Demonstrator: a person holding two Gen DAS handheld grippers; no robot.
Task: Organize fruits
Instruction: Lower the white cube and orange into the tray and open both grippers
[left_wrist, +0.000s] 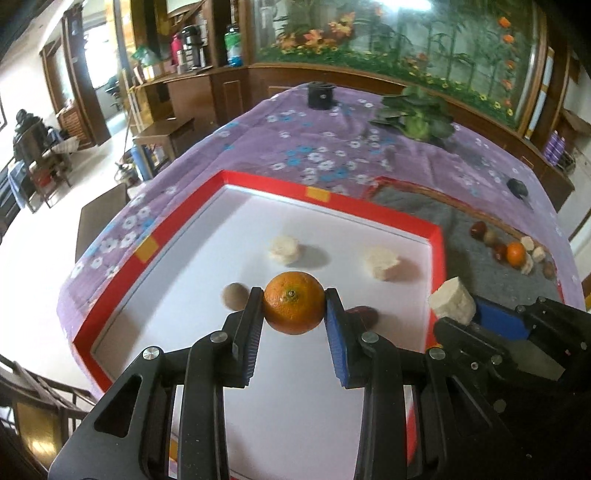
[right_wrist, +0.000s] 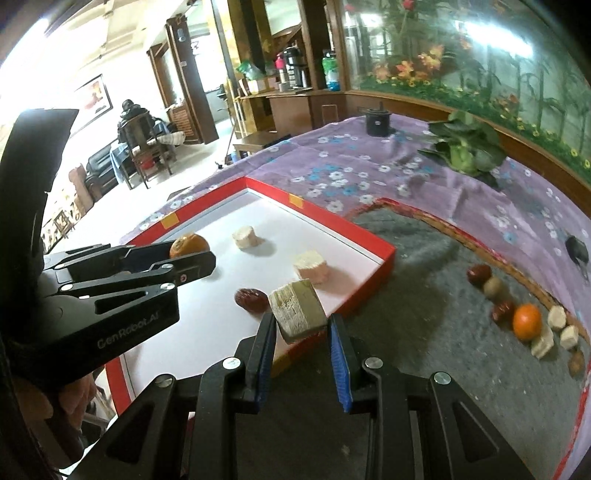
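Purple flowered cloth covers the table (left_wrist: 295, 147), with my red-rimmed white tray (left_wrist: 434, 236) beside a grey mat (right_wrist: 424, 295). My left gripper (left_wrist: 293, 306) has its fingers clamped on an orange (left_wrist: 293, 307) above the tray; my right gripper (right_wrist: 301, 325) pinches a pale cut chunk (right_wrist: 295, 314) over the tray's near edge. Two pale chunks (left_wrist: 283, 249), a brown fruit (left_wrist: 232, 295) and a red date (right_wrist: 251, 300) already lie inside. I judge roughly half done: a row of fruits (right_wrist: 526, 321) waits on the mat.
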